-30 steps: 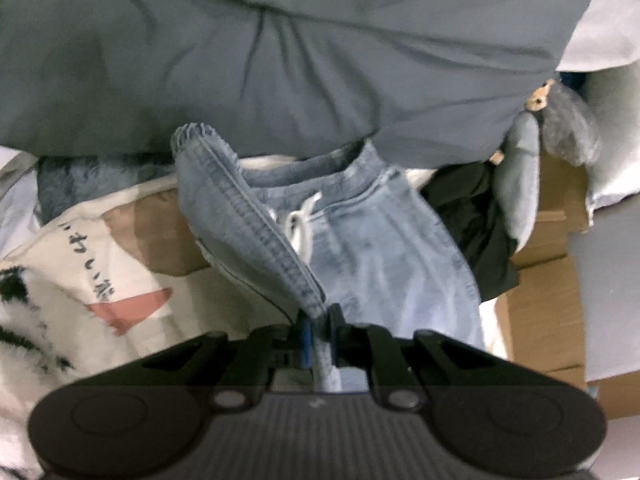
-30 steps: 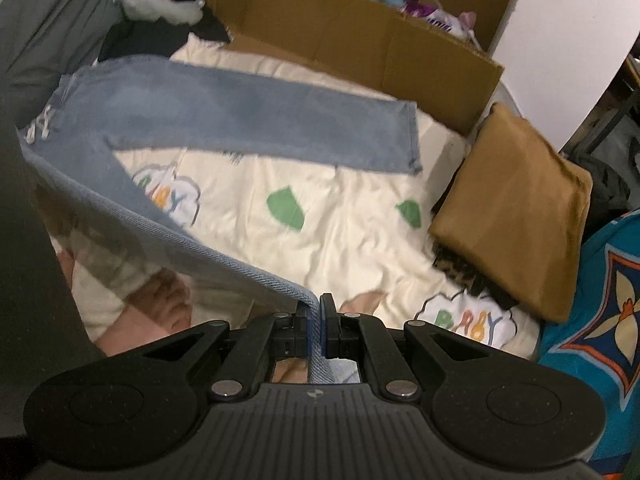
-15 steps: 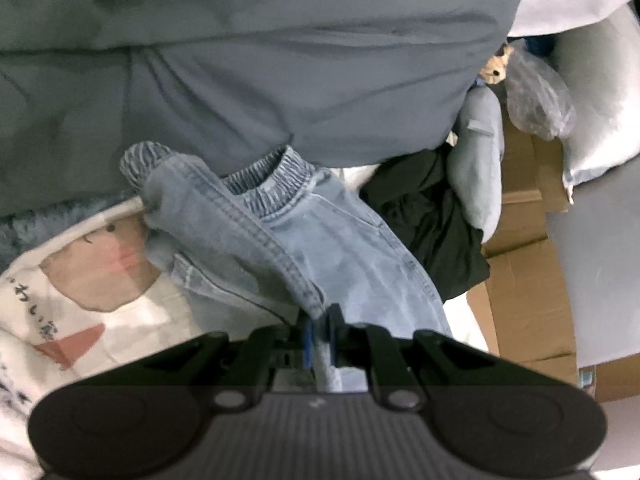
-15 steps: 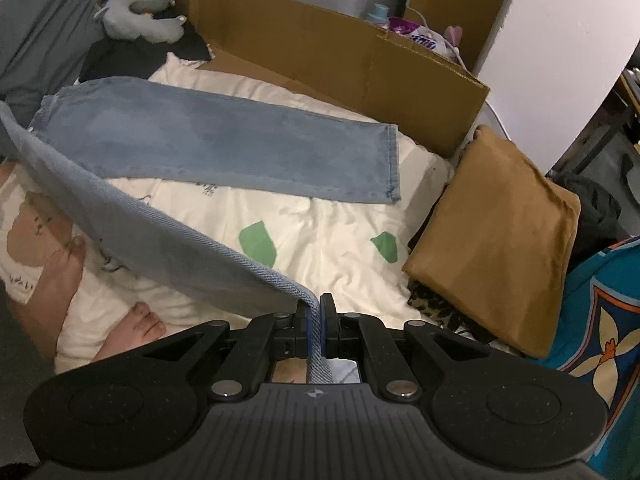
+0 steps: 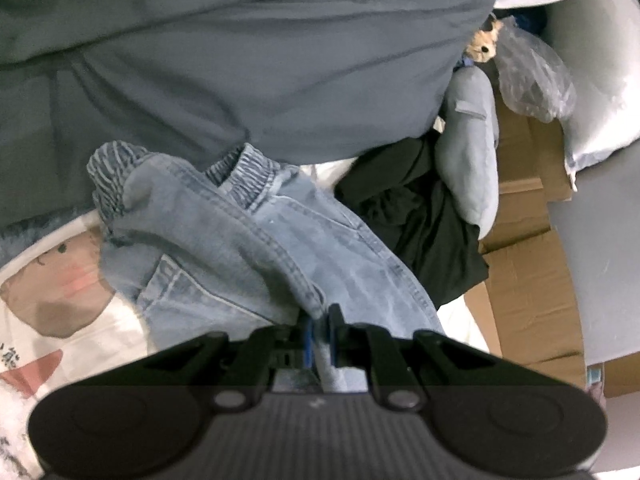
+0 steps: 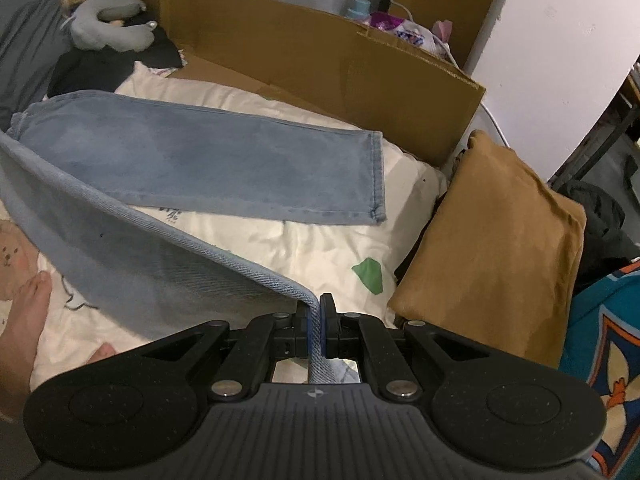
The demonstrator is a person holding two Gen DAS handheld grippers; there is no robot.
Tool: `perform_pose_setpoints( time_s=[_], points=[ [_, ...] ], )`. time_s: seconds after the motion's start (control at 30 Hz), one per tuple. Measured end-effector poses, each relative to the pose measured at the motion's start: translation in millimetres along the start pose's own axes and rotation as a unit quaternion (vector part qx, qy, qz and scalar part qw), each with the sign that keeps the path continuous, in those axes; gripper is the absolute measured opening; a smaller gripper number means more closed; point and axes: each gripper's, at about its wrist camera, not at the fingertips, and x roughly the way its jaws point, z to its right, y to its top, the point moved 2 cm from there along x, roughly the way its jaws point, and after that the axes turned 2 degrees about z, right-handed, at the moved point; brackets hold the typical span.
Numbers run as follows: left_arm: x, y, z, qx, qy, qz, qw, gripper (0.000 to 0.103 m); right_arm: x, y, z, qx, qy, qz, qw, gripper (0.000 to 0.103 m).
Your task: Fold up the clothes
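On the cream printed bedsheet (image 6: 328, 240), by view:

Left wrist, left gripper (image 5: 319, 334): jaws nearly closed, clenched on a fold of the light blue jeans (image 5: 248, 256) near the bunched elastic waistband.
Left wrist, surroundings: grey quilt (image 5: 240, 60) above the waistband; black garment (image 5: 412, 216) just beside the jeans.
Right wrist, right gripper (image 6: 317, 330): fully closed, pinching the hem edge of the lifted leg.
Right wrist, jeans (image 6: 224, 164): other leg flat on the sheet; folded brown garment (image 6: 492, 240) lies well apart.
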Motion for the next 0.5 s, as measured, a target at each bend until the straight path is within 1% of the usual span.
perform_pose_setpoints(
  time_s=[0.13, 0.4, 0.5],
  points=[
    [13.2, 1.5, 3.5, 0.001, -0.005, -0.002, 1.0, 0.008, 21.8, 11.5, 5.9, -0.001, 0.0, -0.001, 1.0, 0.001],
    [43.2, 9.1, 16.3, 0.011, 0.002, -0.009, 0.9999, 0.008, 79.0, 45.2, 17.1, -0.013, 0.001, -0.002, 1.0, 0.001],
    [56.1, 12.5, 19.7, -0.001, 0.0, -0.008, 1.0, 0.008, 100.4, 60.3, 18.3, -0.017, -0.001, -0.004, 1.0, 0.001]
  ],
)
